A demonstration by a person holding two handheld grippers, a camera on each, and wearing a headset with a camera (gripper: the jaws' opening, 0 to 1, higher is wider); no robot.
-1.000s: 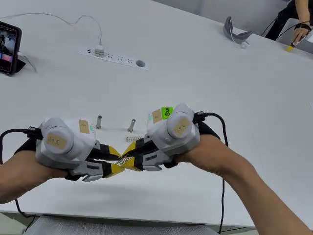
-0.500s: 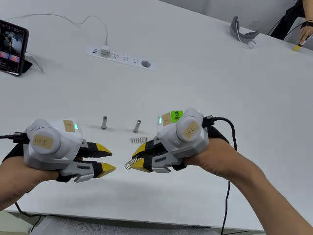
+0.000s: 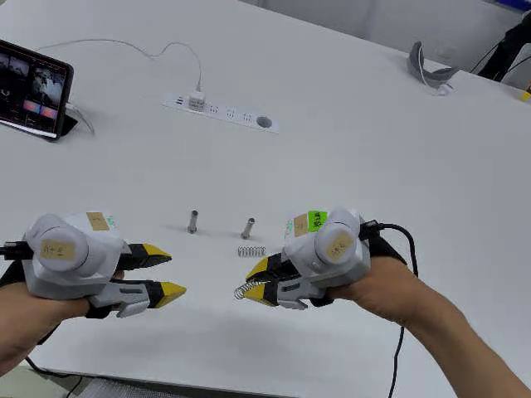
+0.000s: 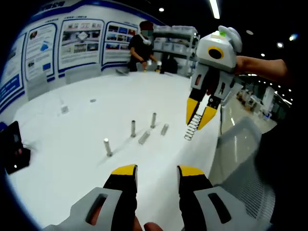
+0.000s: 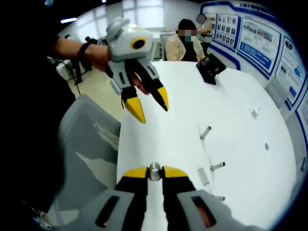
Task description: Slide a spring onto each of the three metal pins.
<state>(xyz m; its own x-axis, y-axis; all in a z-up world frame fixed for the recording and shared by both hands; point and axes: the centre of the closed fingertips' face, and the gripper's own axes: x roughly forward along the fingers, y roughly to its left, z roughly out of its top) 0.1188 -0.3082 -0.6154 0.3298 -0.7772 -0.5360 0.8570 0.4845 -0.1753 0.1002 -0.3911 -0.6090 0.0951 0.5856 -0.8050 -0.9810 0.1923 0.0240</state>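
Your right gripper is clenched on a spring; your left gripper is spread and empty. Pins stand upright on the counter.

The left gripper and the right gripper share one build: a rounded pale grey housing, black jaw arms and pointed yellow tips. Each housing carries tan handwritten labels, and the right gripper's also bears a bright green sticker. A black cable leaves the rear of each housing, where black strapping wraps the hands.
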